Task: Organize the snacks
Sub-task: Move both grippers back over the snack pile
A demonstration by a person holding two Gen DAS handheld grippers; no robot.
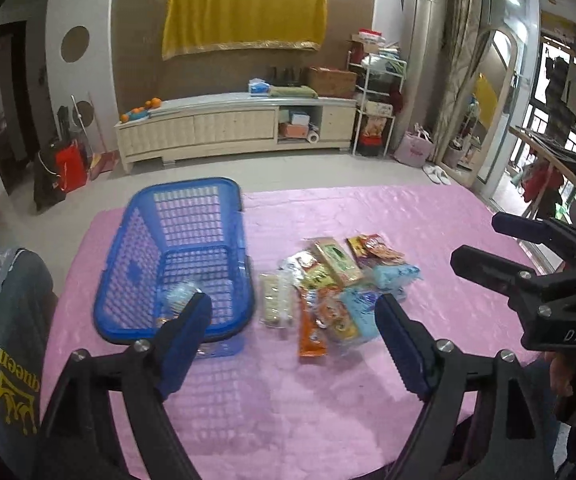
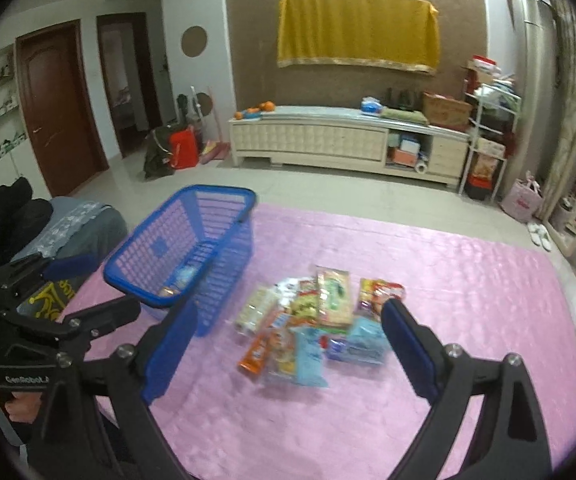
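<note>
The blue basket [image 1: 176,264] sits on the pink cloth [image 1: 367,220] that covers the table, at about nine o'clock from the pile of snacks [image 1: 331,292]. The job has only just started, it seems. Inside the basket there are one or two small packs near its front wall, a pale blue and white one [image 1: 178,298] and maybe one more beside it, but they are too blurry to name. Almost all the snacks are outside the basket, lying in a messy heap just beside it. The heap has an orange packet [image 1: 311,332], a green and tan packet [image 1: 337,260], a clear pack of pale biscuits [image 1: 275,300], light blue packs [image 1: 393,276] and a red and yellow one [image 1: 371,246]. The left gripper [image 1: 293,340] is wide open with nothing between its fingers, and it hangs over the near side of the basket and the pile. The right gripper [image 2: 288,344] is wide open too, holds nothing, and points at the heap from six o'clock. So most of the work is left: about ten packs need to go into the basket, one by one.
</note>
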